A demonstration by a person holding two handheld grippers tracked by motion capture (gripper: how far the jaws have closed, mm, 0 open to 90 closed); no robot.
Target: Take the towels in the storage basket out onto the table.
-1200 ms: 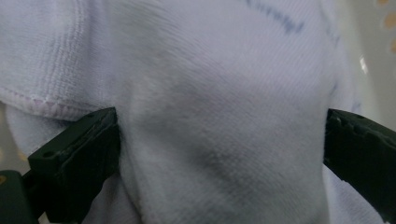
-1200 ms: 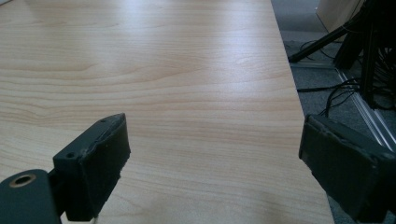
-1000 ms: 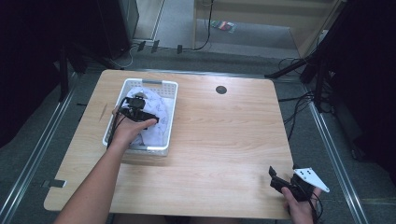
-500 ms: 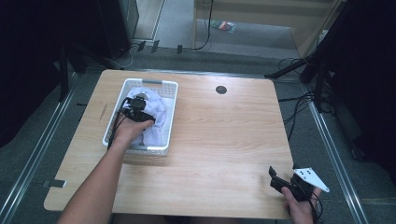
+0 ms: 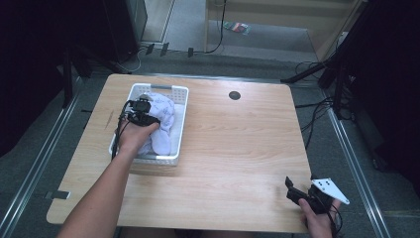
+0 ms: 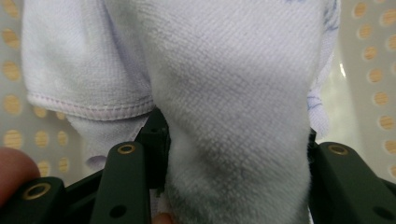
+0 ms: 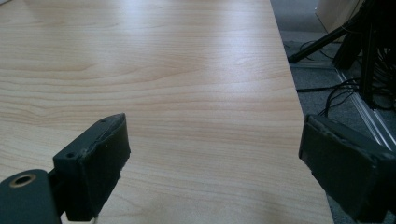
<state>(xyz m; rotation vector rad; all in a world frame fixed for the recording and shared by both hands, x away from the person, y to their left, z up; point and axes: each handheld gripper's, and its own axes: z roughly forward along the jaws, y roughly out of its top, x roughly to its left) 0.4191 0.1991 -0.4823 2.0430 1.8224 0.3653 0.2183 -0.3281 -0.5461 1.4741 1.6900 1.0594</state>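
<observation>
My left gripper [image 6: 233, 182] pinches a thick fold of soft white terry towel [image 6: 224, 84] inside the perforated white plastic basket [image 5: 179, 124] at table 10 o'clock; right gripper [image 7: 215, 158] gapes wide, empty, over smooth woodgrain table [image 7: 187, 70].

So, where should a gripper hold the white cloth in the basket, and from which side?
Grip the bunched fold on top of the white cloth, coming from above: the basket walls block the sides. The left gripper already has such a fold between its jaws.
</observation>
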